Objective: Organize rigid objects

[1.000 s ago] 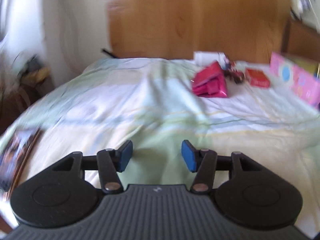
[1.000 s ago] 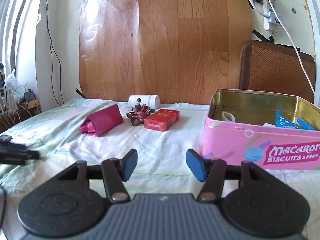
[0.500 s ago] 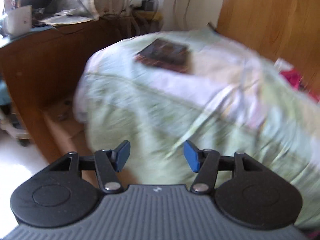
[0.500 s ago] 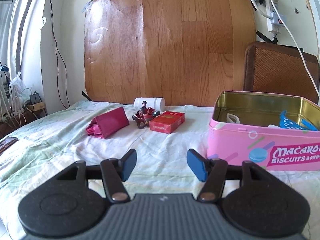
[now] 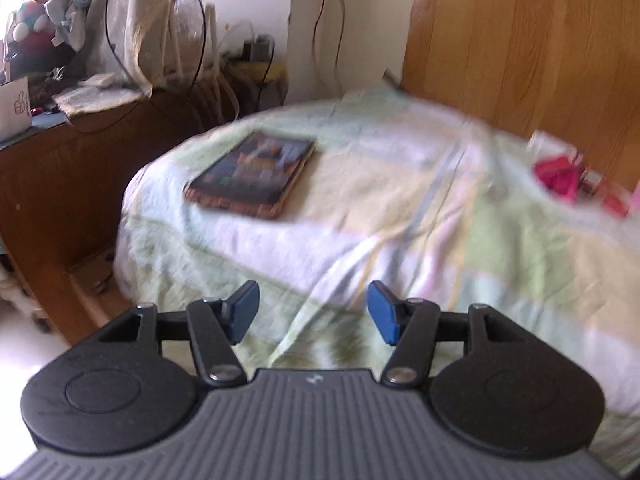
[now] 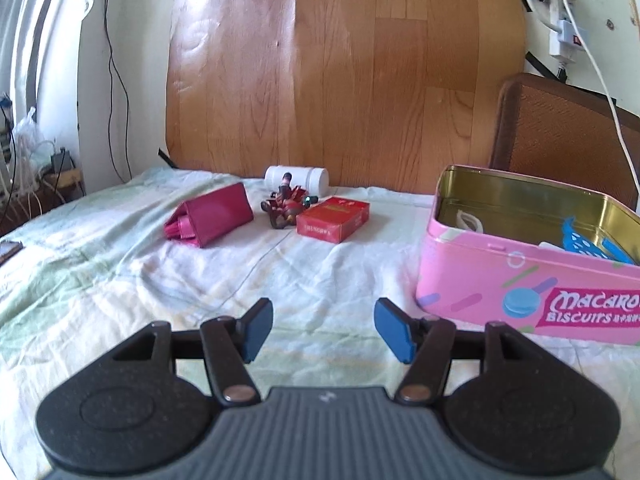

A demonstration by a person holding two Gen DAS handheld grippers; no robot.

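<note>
In the right wrist view a pink biscuit tin (image 6: pixel 496 280) stands open at right with a few items inside. A magenta wallet (image 6: pixel 212 220), a small dark-red figurine (image 6: pixel 286 210), a red box (image 6: pixel 334 219) and a white bottle (image 6: pixel 298 178) lying on its side sit at the back of the bed. My right gripper (image 6: pixel 323 330) is open and empty, well short of them. In the left wrist view a dark book (image 5: pixel 254 174) lies near the bed's left corner. My left gripper (image 5: pixel 312 316) is open and empty, low in front of the bed's edge. The wallet (image 5: pixel 558 176) shows blurred at far right.
A wooden board (image 6: pixel 344 72) leans behind the bed. A brown wicker chair back (image 6: pixel 560 128) stands behind the tin. A wooden desk (image 5: pixel 60 168) with cables and clutter stands left of the bed. The sheet (image 6: pixel 120 280) is wrinkled.
My left gripper has swung left, off the bed's middle, to face the bed's left corner and the book. My right gripper has moved slightly forward. Both stay open.
</note>
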